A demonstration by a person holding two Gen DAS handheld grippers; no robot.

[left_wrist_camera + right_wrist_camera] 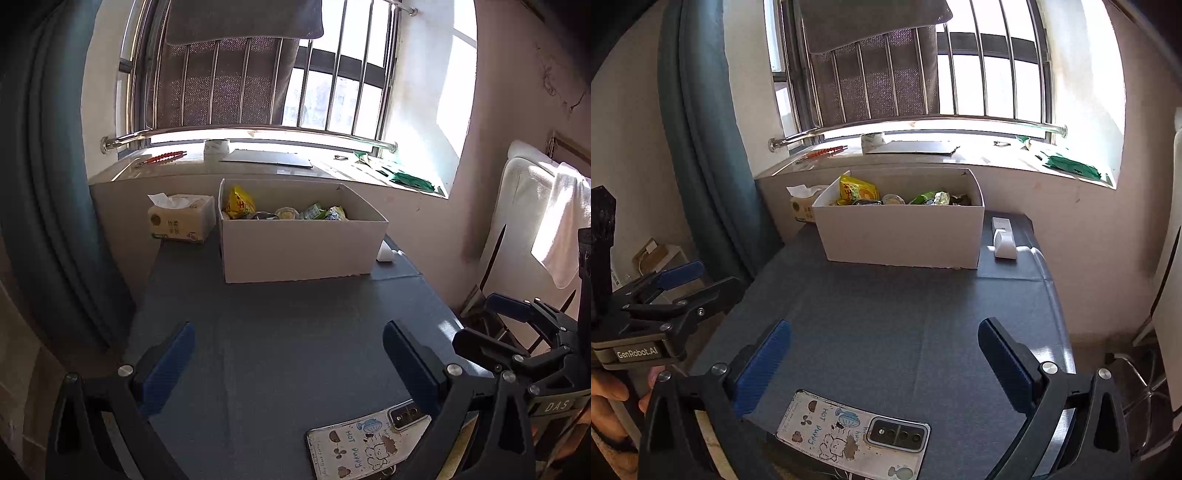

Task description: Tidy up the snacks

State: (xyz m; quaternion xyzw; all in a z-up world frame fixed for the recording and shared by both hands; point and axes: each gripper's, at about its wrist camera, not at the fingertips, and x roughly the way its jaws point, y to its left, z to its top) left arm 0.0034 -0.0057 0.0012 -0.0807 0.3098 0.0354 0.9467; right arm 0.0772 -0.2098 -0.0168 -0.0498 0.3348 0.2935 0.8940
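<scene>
A white cardboard box [295, 247] stands at the far end of the dark grey table [288, 332]. It holds several snacks: a yellow packet [239, 202], a round cup and green packets [325, 212]. It also shows in the right wrist view [901, 236], with the yellow packet [857, 190] at its left end. My left gripper [288, 354] is open and empty, well short of the box. My right gripper [882, 354] is open and empty, also short of the box, and shows in the left wrist view [509, 325].
A tissue pack [181, 218] stands left of the box. A phone in a cartoon case [849, 432] lies at the near table edge. A white device [1004, 238] lies right of the box. A teal curtain [48, 184] hangs at the left, a barred window behind.
</scene>
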